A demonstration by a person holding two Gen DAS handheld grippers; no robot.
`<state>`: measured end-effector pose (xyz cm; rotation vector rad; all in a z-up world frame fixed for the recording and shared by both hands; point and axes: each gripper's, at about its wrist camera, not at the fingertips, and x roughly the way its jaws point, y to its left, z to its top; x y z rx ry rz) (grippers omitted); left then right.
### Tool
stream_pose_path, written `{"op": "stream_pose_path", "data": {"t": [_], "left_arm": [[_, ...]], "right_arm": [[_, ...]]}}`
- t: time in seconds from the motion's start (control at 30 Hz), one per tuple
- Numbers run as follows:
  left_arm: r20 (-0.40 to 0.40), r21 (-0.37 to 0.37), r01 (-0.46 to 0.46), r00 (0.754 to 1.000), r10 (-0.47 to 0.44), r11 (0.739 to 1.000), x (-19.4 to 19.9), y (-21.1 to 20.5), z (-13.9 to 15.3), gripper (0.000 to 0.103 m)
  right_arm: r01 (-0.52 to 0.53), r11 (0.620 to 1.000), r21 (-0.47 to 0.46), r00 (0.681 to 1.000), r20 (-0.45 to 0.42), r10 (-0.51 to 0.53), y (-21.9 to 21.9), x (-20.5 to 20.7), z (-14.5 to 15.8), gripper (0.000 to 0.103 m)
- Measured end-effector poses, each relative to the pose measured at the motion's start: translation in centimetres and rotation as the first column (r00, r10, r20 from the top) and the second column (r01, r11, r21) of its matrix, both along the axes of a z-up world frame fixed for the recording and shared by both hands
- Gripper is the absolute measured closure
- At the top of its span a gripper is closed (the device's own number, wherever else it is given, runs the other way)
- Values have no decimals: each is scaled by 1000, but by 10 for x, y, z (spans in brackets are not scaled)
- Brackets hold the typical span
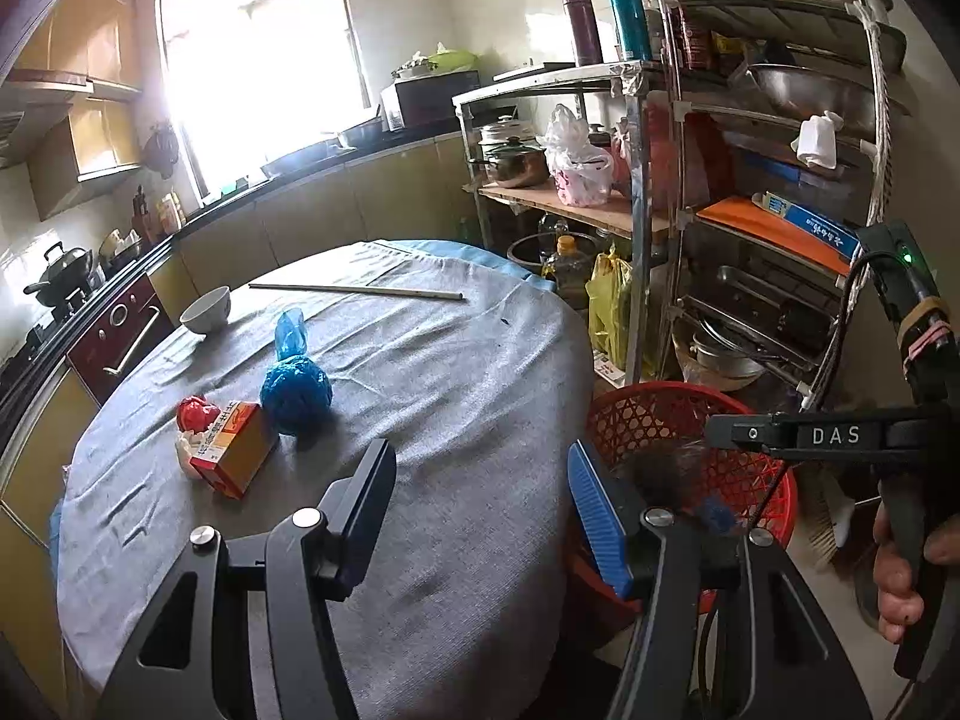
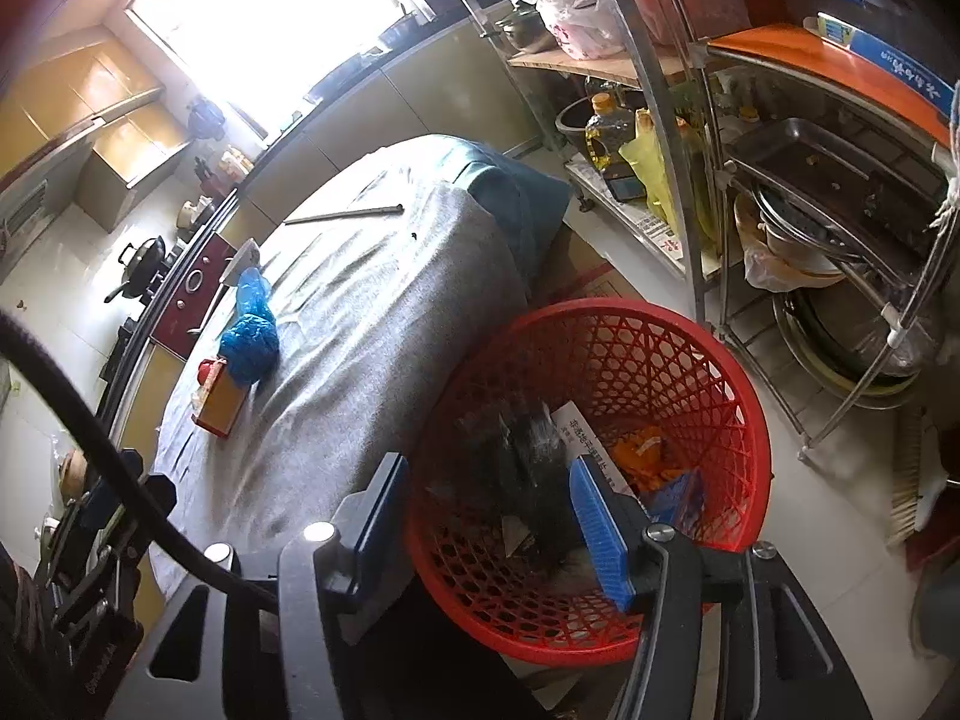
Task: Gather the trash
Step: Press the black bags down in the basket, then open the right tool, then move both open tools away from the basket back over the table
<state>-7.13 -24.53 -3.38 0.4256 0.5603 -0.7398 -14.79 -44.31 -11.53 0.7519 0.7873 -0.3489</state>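
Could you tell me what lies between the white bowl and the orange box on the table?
The blue plastic bag lies roughly between bowl and box; the left wrist view shows it.

I see a matt grey woven tablecloth [image 1: 456, 372], creased and a bit rough. The blue bag [image 1: 295, 387] is thin crinkled plastic with a sheen; the small box [image 1: 237, 447] beside it looks like glossy printed card. My red basket [image 2: 672, 360] is openwork moulded plastic, slightly shiny. The bowl [image 1: 207, 309] reads as glazed ceramic. The rack [image 1: 639, 180] is bright polished metal with a bare wooden shelf board [image 1: 564, 207]. My finger pads [image 2: 597, 528] are ribbed blue rubbery plastic.
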Motion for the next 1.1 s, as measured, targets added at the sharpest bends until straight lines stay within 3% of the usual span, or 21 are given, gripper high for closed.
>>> {"op": "stream_pose_path", "data": {"t": [0.47, 1.1], "left_arm": [[5, -16, 5, 1000, -5, 1000, 2, 12, 11, 37], [-101, -66, -130, 987, 123, 989, 39, 50, 2, 37]], "right_arm": [[25, 999, -20, 999, 23, -24, 0, 1, 12, 41], [-1, 996, -92, 1000, 19, 3, 29, 20, 24, 41]]}}
